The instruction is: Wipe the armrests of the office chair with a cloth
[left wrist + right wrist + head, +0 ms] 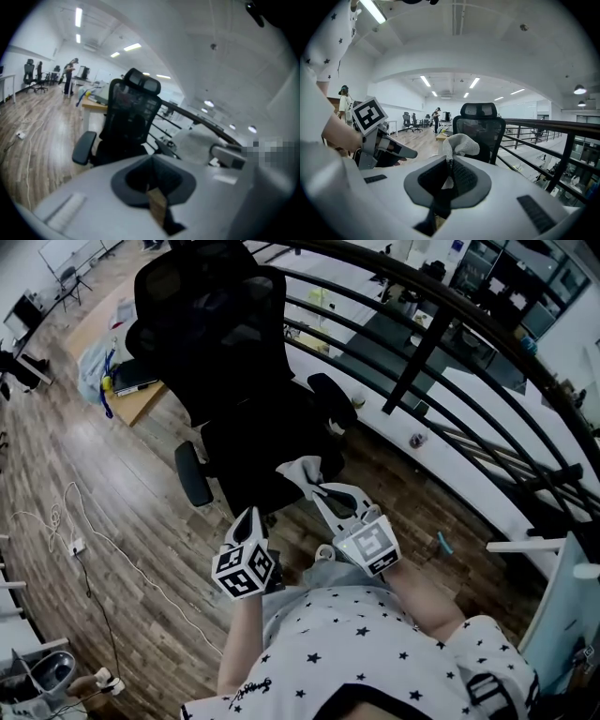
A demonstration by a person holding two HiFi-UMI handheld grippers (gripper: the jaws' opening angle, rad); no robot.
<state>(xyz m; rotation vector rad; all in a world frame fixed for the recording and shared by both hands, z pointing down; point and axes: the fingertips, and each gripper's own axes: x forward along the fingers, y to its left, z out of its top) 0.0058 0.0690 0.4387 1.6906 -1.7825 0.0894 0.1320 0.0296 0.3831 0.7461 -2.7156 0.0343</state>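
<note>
The black office chair (234, 371) stands on the wood floor in front of me, its left armrest (192, 474) and right armrest (334, 397) both bare. My right gripper (322, 491) is shut on a pale grey cloth (304, 469), which hangs bunched over the front of the seat, short of either armrest. In the right gripper view the cloth (461, 144) sticks up from the right gripper (451, 161), with the chair's back (479, 123) behind it. My left gripper (249, 519) is shut and empty, just in front of the seat. In the left gripper view, the chair (129, 122) and its armrest (84, 146) lie ahead of the left gripper (151, 159).
A black curved railing (422, 343) runs close behind and right of the chair. A wooden desk (127, 390) with clutter stands to the far left. White cables (84, 531) trail over the floor at left. A person (69, 75) stands far off in the room.
</note>
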